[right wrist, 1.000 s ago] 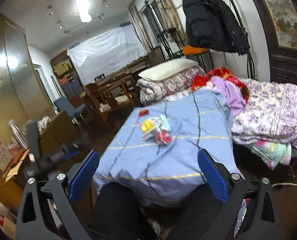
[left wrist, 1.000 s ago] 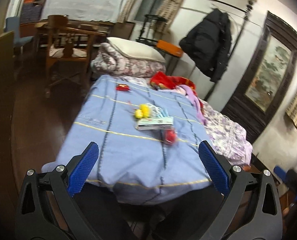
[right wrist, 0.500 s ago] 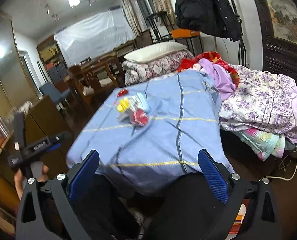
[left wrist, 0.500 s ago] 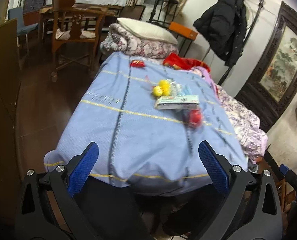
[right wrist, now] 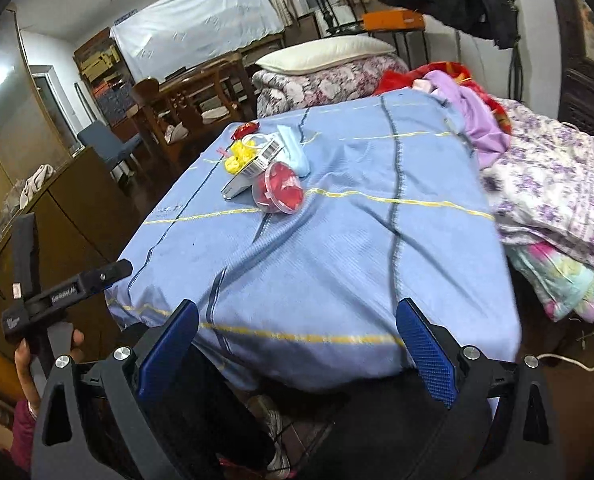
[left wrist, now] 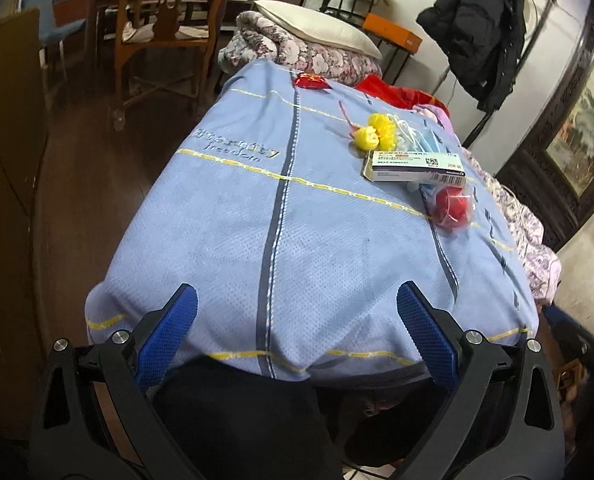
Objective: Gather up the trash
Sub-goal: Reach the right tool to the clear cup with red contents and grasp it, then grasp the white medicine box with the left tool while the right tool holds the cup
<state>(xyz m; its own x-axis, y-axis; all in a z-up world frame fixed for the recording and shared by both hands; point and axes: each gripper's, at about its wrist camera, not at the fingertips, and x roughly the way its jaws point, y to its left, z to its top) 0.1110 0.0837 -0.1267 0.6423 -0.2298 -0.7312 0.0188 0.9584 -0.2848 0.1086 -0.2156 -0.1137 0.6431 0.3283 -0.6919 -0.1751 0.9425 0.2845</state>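
Observation:
Trash lies on a blue cloth (left wrist: 257, 216) over a table: a white carton (left wrist: 413, 166), a clear cup with red contents (left wrist: 451, 205), yellow crumpled wrappers (left wrist: 375, 133), a pale blue mask (left wrist: 421, 142) and a red wrapper (left wrist: 312, 81) at the far edge. My left gripper (left wrist: 297, 334) is open at the near edge, holding nothing. In the right wrist view the cup (right wrist: 277, 193), carton (right wrist: 253, 168) and yellow wrappers (right wrist: 239, 156) lie far ahead. My right gripper (right wrist: 297, 338) is open and empty.
Folded floral bedding (right wrist: 557, 184) and a purple garment (right wrist: 477, 116) lie right of the cloth. A pillow on a rolled quilt (left wrist: 317, 36) sits behind. A wooden chair (left wrist: 157, 28) and a cabinet (right wrist: 57, 216) stand left. A hand (right wrist: 29, 364) holds the left tool.
Both grippers have come closer to the table and tipped downward; the trash now appears nearer. Jaws stayed open.

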